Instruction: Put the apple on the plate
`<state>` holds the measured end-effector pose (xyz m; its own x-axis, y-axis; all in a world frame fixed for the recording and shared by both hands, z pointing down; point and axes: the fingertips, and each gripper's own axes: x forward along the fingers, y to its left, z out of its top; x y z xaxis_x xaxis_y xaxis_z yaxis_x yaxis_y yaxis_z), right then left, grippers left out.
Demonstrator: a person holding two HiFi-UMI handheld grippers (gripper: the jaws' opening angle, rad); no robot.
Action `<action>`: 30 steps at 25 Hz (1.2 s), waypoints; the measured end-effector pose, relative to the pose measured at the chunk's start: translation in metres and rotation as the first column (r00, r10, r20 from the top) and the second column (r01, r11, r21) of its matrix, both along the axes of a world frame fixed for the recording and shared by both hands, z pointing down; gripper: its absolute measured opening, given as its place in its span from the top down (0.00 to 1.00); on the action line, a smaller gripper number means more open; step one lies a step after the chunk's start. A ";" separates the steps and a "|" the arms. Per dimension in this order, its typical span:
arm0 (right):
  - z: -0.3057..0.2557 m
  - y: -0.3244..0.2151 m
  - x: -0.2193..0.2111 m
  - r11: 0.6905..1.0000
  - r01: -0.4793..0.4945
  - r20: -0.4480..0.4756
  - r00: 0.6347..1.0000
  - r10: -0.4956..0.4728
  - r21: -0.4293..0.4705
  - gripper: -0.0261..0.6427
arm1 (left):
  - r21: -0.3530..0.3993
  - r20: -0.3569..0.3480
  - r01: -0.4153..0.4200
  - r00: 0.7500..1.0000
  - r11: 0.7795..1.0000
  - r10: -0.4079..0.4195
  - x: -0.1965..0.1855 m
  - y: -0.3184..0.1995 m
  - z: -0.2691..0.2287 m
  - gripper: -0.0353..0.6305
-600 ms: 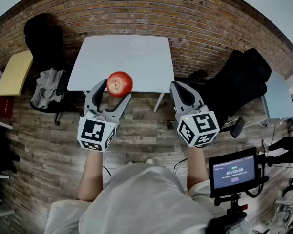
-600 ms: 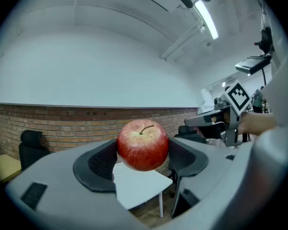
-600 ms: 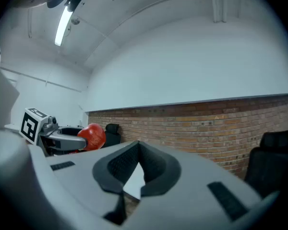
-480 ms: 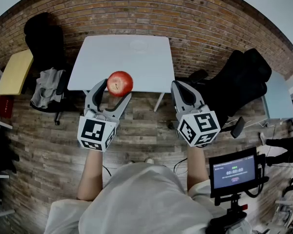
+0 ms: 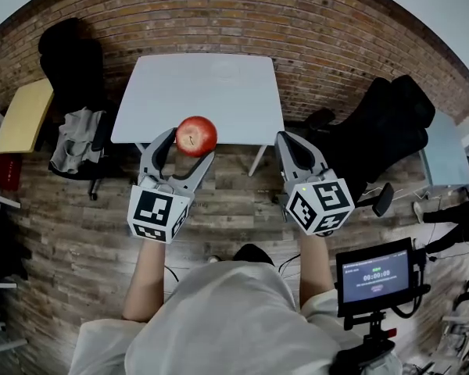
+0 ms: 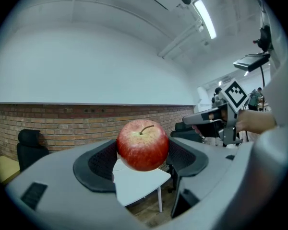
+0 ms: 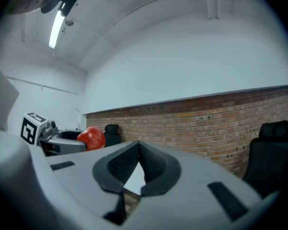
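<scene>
Jaws of the left gripper (image 5: 185, 151) stand wide and clamp the apple (image 5: 196, 136) between their pads. Jaws of the right gripper (image 5: 289, 147) are pressed together at the tips, with nothing between them. Both forearms reach forward from the body, side by side, with each gripper level and aimed at the white table (image 5: 219, 104). The apple sits at the jaw tips, stem up, overlapping the table's near edge in the head view.

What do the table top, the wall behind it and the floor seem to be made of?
Table top: smooth, matt white board, perhaps laminate; no grain shows.
Wall: bare red-brown brick, with pale mortar lines between the courses.
Floor: wood or wood-look planks, grey-brown, with visible grain and plank joints.
</scene>
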<state>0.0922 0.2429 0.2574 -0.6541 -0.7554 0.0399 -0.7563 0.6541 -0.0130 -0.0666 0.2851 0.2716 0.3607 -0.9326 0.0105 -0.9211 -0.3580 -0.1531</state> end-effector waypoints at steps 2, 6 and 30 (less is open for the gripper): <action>0.006 0.007 -0.010 1.000 -0.005 -0.002 1.000 0.005 -0.005 0.96 | -0.004 0.000 -0.010 1.000 1.000 0.010 -0.010 0.006 0.006 0.43; 0.012 0.016 -0.022 1.000 -0.011 -0.011 1.000 0.011 -0.004 0.96 | -0.004 -0.006 -0.020 1.000 1.000 0.020 -0.021 0.011 0.013 0.43; -0.001 -0.121 -0.027 0.999 -0.026 0.010 1.000 0.026 0.043 0.96 | 0.003 0.006 -0.026 1.000 1.000 0.026 -0.019 -0.118 0.004 0.43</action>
